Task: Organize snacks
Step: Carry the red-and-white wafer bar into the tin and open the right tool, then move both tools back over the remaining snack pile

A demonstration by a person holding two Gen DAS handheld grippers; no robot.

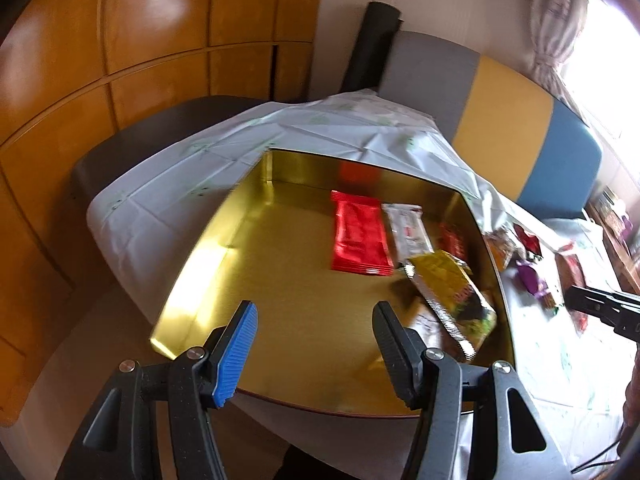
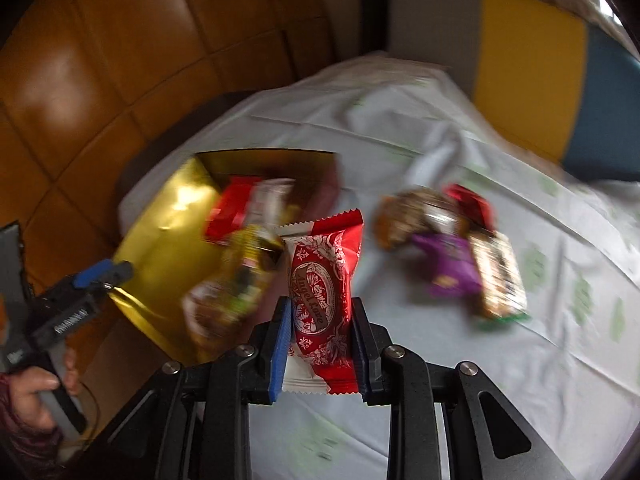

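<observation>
A gold tray (image 1: 248, 280) lies on the white tablecloth and holds a red packet (image 1: 360, 236), a white packet (image 1: 406, 228) and a yellow-green packet (image 1: 456, 300). My left gripper (image 1: 314, 320) is open and empty over the tray's near edge. My right gripper (image 2: 320, 312) is shut on a red and white snack packet (image 2: 320, 292), held above the cloth just right of the gold tray (image 2: 168, 224). Loose snacks, among them a purple packet (image 2: 452, 268), lie on the cloth to the right. The right gripper's tip also shows in the left wrist view (image 1: 576, 298).
A white tablecloth (image 2: 440, 380) covers the table. A bench seat with grey, yellow and blue cushions (image 1: 504, 112) stands behind it. Orange wooden cabinets (image 1: 120, 60) fill the left. A dark chair (image 1: 132, 140) stands at the table's far left. The left gripper shows at the left of the right wrist view (image 2: 104, 272).
</observation>
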